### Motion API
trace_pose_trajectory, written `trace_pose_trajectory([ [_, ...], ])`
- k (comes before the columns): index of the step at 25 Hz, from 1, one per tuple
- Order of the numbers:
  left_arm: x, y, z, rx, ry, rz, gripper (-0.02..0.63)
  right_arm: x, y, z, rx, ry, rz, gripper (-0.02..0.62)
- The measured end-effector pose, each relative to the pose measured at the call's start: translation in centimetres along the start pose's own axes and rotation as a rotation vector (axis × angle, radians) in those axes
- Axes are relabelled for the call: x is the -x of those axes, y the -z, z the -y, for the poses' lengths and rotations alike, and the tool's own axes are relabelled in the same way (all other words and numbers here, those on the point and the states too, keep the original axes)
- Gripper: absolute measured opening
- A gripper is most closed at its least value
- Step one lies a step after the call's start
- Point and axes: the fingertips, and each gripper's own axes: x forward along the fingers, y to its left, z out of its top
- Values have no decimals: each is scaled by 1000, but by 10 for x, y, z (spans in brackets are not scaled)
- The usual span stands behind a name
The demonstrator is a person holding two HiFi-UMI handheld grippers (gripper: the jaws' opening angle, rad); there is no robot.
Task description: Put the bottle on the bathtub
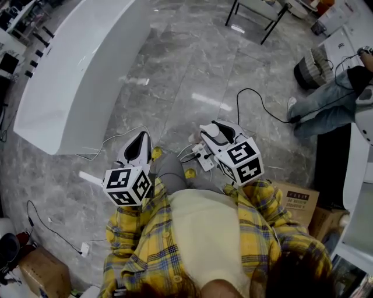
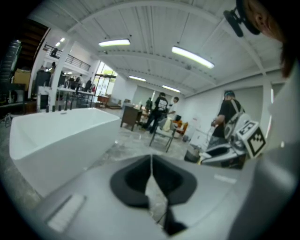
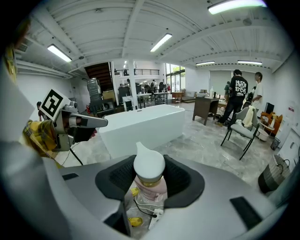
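A pale pink bottle [image 3: 150, 186] with a white pump cap sits upright between the black pads of my right gripper [image 3: 150, 180], which is shut on it; from the head view only its white cap [image 1: 213, 131] shows at the gripper's tip [image 1: 213, 133]. My left gripper [image 2: 151, 180] is shut with nothing in it, its pads meeting in a thin line, and it is held at my left side [image 1: 139, 145]. The long white bathtub [image 1: 76, 70] stands on the floor ahead and to the left, some way from both grippers [image 3: 143, 124] [image 2: 56, 136].
A white power strip [image 1: 202, 156] and cables lie on the grey marble floor by my feet. Cardboard boxes [image 1: 298, 201] sit at the right, another [image 1: 44, 270] at the lower left. A person's legs [image 1: 326, 105] and a chair [image 1: 256, 14] are further off.
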Motion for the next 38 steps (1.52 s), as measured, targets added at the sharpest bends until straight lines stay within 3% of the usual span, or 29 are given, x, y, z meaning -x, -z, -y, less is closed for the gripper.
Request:
trace_pose_trajectory([
  [17, -65, -17, -4, -6, 61, -34, 9, -25, -9, 32, -23, 15, -22, 173],
  [38, -148, -87, -94, 48, 55, -56, 9, -131, -115, 72, 19, -29, -41, 173],
])
